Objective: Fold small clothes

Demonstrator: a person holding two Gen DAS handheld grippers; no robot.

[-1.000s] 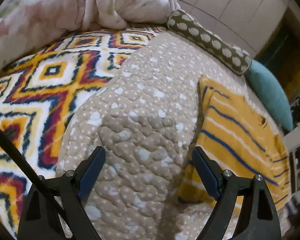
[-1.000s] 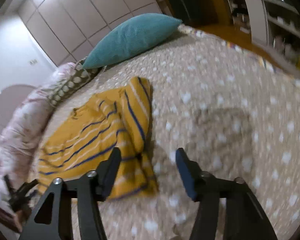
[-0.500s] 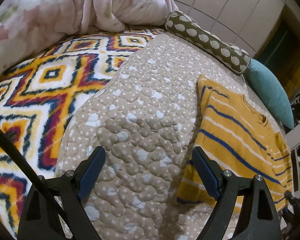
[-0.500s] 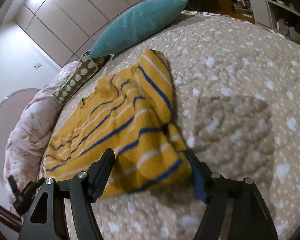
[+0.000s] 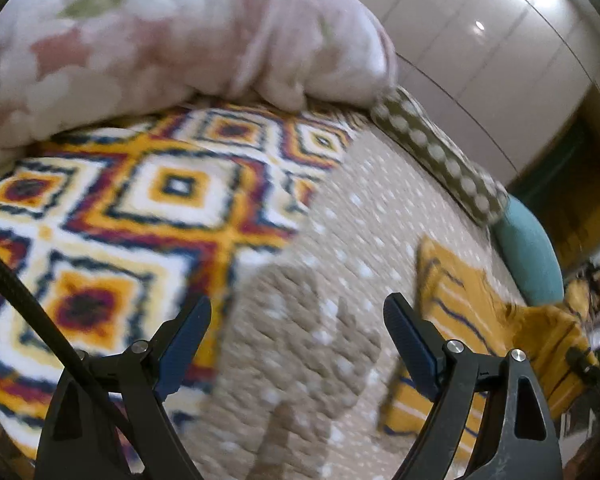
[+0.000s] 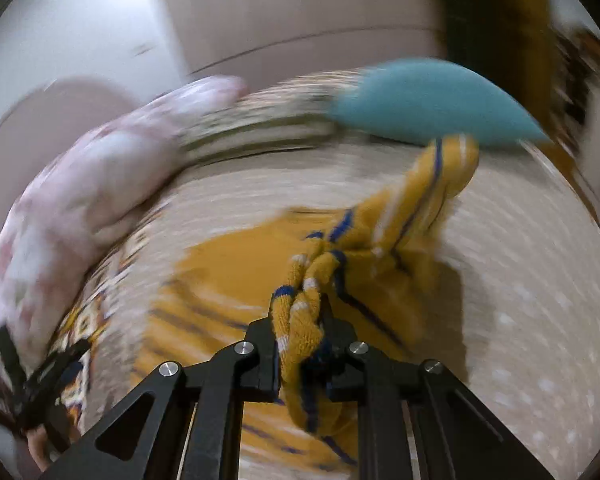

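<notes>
Right wrist view, blurred: the right gripper [image 6: 300,320], at lower centre of the frame, has just closed and now pinches a bunched edge of the yellow blue-striped garment [image 6: 384,248], whose lifted fold trails toward the teal pillow [image 6: 424,100] at upper right while the rest lies on the dotted beige quilt [image 6: 520,280]. Left wrist view: the left gripper [image 5: 296,336] stands spread wide with nothing between its jaws, above the quilt beside a diamond-patterned blanket [image 5: 120,208]. The garment appears at the right edge of that frame.

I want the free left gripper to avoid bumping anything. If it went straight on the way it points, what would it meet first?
Probably the beige dotted quilt: the left gripper stands open over it, with nothing between; the striped yellow garment lies off to the right.
</notes>
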